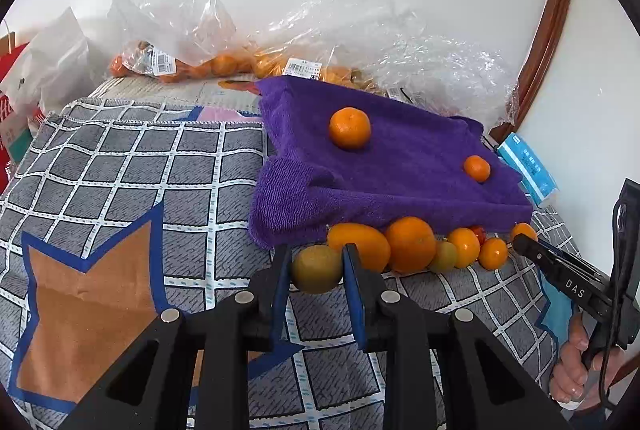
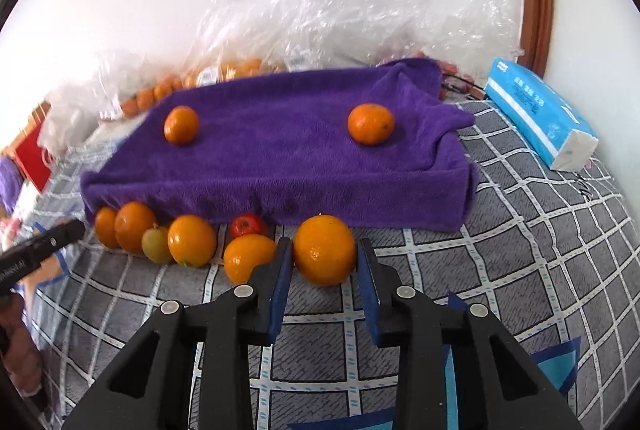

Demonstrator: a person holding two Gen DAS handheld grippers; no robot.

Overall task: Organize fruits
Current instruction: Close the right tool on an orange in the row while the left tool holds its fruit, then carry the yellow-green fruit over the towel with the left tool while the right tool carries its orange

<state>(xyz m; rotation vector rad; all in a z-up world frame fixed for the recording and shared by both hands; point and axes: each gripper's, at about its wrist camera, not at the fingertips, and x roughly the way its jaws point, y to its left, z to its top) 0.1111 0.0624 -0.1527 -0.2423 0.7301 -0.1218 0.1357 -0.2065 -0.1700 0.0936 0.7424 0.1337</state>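
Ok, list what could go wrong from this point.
1. The greenish fruit sits only at the left tool's tips, so it may pop out when lifted.
2. The big orange in the right tool touches a neighbouring orange; lifting might roll the row along the purple towel.

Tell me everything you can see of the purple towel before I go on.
The purple towel is a fluffy, terry-like cloth draped over something raised and box-shaped, so its top lies flat and its sides hang to the checked cloth. One far corner is bunched up. Two oranges rest apart on top. A row of fruit lines its near edge. Clear plastic bags lie behind it.
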